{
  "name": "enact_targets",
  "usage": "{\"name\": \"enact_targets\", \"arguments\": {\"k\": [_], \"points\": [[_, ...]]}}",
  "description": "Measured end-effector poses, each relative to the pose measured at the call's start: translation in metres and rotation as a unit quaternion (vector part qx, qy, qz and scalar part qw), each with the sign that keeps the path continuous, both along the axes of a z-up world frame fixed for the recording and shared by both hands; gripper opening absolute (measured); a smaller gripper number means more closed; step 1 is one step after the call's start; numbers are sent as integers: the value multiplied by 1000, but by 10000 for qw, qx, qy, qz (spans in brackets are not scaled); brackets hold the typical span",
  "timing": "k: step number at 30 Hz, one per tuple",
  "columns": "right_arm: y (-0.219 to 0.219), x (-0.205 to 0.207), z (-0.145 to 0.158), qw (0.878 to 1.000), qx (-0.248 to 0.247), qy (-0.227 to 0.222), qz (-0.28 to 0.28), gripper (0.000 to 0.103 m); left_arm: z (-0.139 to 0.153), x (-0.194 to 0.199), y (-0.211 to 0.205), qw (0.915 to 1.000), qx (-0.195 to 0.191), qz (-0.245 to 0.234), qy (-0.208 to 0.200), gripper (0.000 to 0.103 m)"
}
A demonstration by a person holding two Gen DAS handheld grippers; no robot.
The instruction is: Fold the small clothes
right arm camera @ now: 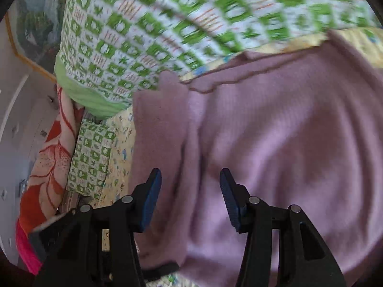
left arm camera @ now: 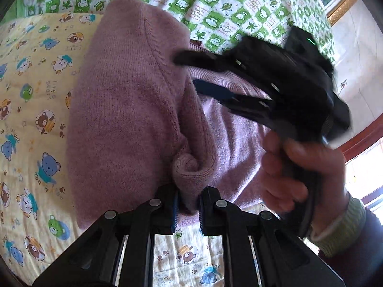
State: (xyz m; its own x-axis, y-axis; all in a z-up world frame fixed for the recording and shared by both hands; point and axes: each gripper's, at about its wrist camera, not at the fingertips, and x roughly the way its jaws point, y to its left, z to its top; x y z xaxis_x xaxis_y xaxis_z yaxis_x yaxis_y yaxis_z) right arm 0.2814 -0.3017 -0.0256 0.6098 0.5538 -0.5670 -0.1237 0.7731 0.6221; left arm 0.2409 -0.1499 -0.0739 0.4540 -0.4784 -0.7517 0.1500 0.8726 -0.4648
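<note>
A small mauve knit sweater (left arm camera: 124, 110) lies on a yellow bear-print sheet (left arm camera: 31, 100), with one part folded over the rest. My left gripper (left arm camera: 188, 205) is shut on a rolled edge of the sweater at its near side. My right gripper (left arm camera: 189, 71) shows in the left wrist view, open and blurred, hovering over the sweater's right half with a hand on its handle. In the right wrist view the right gripper (right arm camera: 190, 191) is open and empty just above the sweater (right arm camera: 275, 148).
A green and white checked quilt (left arm camera: 215, 4) lies beyond the sweater and also shows in the right wrist view (right arm camera: 148, 24). A red floral cloth (right arm camera: 50, 157) hangs at the bed's edge. A tiled wall (left arm camera: 359, 55) stands at right.
</note>
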Motion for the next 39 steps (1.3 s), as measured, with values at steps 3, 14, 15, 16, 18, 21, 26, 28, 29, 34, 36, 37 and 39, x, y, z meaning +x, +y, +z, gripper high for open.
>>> {"name": "enact_targets", "arguments": {"k": [3,14,15,16,18,21,26,28,29,34,36,37,39], "points": [[16,31,-3,9995,229,36,226,52,2,-3,6,10000,-31,48,2,12],[36,59,24,9985,290,-199,414,16,31,-11,-8,9994,-117,-205,-243,12],[31,55,31,9983,305,-291,406,16,37,-12,-16,9989,-151,-324,-307,12],[24,47,40,9979,298,-410,393,16,42,-13,-26,9980,-175,-472,-377,12],[7,33,57,9976,198,-586,305,16,49,-13,-46,9961,-207,-720,-456,12],[-27,10,73,9970,-53,-767,91,16,53,-10,-87,9916,-235,-1156,-523,12],[-93,-20,64,9955,-423,-705,-463,16,27,-1,-147,9858,-111,-1650,-302,12],[-121,-28,47,9949,-462,-492,-745,16,13,1,-163,9840,-13,-1774,-157,12],[-131,-31,37,9943,-514,-382,-851,16,6,2,-171,9831,66,-1828,-99,12],[-160,-36,-2,9917,-519,-18,-1175,16,-15,9,-188,9815,235,-1896,110,12],[-165,-37,-3,9916,-452,-58,-1210,16,-12,20,-191,9818,156,-1888,83,12],[-164,-37,1,9915,-467,-135,-1207,16,-10,21,-191,9816,121,-1905,51,12],[-161,-37,9,9911,-484,-304,-1199,16,-10,26,-188,9810,165,-1933,73,12]]}}
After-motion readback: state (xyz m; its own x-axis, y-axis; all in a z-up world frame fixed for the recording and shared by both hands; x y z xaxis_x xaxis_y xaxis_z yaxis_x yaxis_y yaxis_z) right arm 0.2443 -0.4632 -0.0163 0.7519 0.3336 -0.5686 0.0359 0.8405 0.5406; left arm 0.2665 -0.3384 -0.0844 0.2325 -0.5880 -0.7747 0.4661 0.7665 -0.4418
